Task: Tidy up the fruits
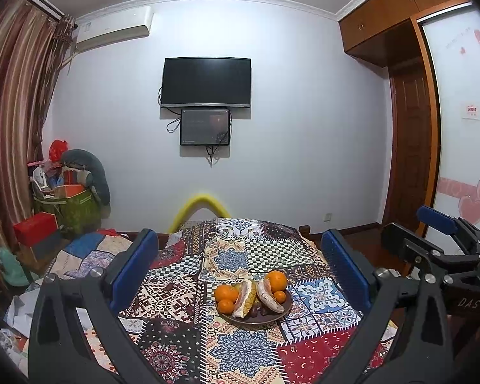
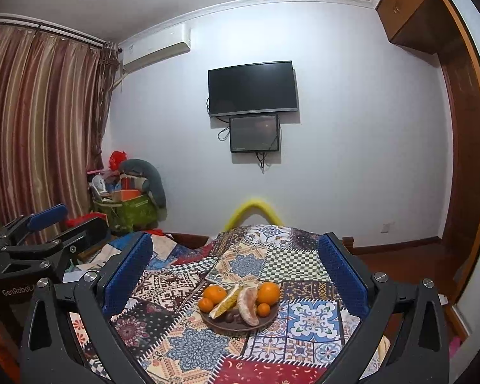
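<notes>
I have both tools spread wide and holding nothing: the left gripper (image 1: 240, 265) and the right gripper (image 2: 235, 264) hang side by side, short of the dark brown round plate (image 1: 286, 308). It sits on the patchwork tablecloth (image 1: 243, 352), heaped with oranges (image 1: 276, 281) and pomelo wedges (image 1: 244, 297). From both tools, the plate lies straight ahead and below; neither looks clearly nearer.
</notes>
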The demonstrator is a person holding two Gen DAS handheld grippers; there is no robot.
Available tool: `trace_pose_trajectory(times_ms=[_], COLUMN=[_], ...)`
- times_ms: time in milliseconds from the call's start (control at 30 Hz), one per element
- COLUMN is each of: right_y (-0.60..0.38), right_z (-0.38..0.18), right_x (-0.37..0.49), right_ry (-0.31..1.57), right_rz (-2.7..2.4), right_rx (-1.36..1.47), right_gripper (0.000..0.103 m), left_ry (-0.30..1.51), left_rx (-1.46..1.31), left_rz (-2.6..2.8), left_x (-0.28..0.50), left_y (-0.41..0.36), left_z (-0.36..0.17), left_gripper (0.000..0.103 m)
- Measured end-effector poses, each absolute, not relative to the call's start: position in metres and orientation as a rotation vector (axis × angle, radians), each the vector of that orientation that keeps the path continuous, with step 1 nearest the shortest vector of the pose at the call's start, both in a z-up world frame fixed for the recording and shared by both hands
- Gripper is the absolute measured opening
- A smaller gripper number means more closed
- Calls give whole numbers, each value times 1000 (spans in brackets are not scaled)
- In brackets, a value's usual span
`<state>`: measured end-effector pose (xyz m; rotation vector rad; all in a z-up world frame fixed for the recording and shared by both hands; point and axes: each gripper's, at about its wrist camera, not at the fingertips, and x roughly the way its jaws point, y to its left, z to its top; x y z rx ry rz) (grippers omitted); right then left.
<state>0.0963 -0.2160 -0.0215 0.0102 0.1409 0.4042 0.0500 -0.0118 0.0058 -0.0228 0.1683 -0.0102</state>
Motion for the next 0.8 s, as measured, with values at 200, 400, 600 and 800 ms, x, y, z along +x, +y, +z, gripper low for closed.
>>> trace_pose_trajectory(times_ms=[200, 400, 600, 800], right_y=[-218, -220, -220, -220], right_z=[-21, -21, -20, -20], right_x=[96, 95, 96, 97], right_ry=[138, 136, 136, 136], right_rz=[403, 401, 400, 400], right_rx=[14, 19, 24, 26], right_gripper=[103, 103, 103, 103], left_ry=[164, 168, 167, 173], left_rx=[-28, -27, -27, -28], left_rz=[-10, -10, -15, -21], left_x=[51, 52, 51, 52], left_y=[-12, -10, -10, -10], left_z=[7, 6, 6, 6], left_gripper=[103, 103, 103, 103])
